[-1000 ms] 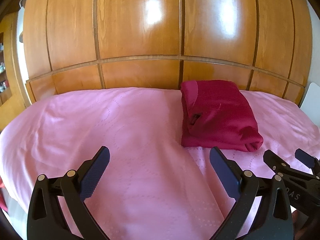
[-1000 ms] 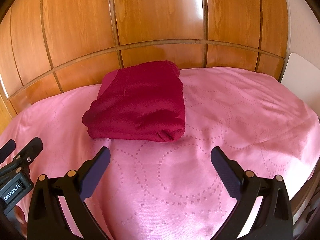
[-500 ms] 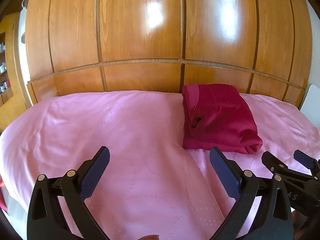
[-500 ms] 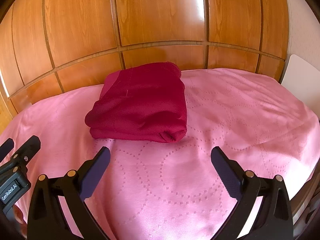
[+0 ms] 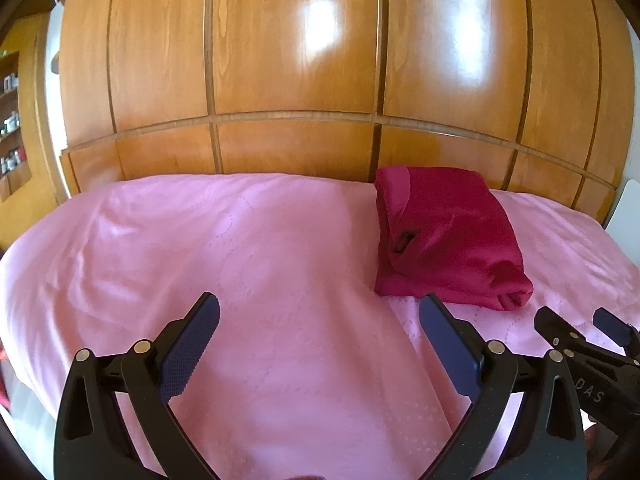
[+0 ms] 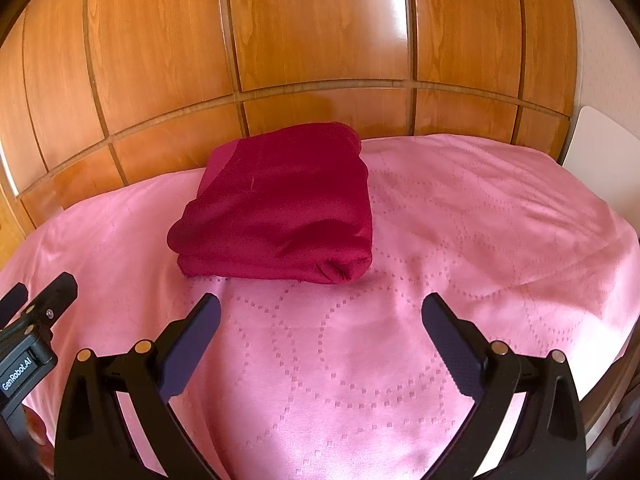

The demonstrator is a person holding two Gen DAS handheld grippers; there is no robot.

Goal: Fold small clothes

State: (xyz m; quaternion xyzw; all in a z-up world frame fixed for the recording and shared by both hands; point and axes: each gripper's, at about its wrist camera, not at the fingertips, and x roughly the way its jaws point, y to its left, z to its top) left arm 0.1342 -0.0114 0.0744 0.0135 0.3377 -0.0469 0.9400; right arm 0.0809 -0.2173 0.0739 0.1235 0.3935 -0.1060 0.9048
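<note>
Dark red garment (image 6: 276, 204) sits folded on the pink bed cover (image 6: 460, 240), near the wooden headboard (image 6: 320, 40). Left gripper (image 5: 320, 316) and right gripper (image 6: 320, 316) hover apart from it, fingers wide, holding nothing.

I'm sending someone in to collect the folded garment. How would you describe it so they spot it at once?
Look at the bed with the pink bedspread in front of the glossy wooden panelling. Near its far edge, close to the panelling, lies the dark red garment, folded into a thick rectangular bundle. It is the only item lying on the spread, far darker than the pink.
</note>
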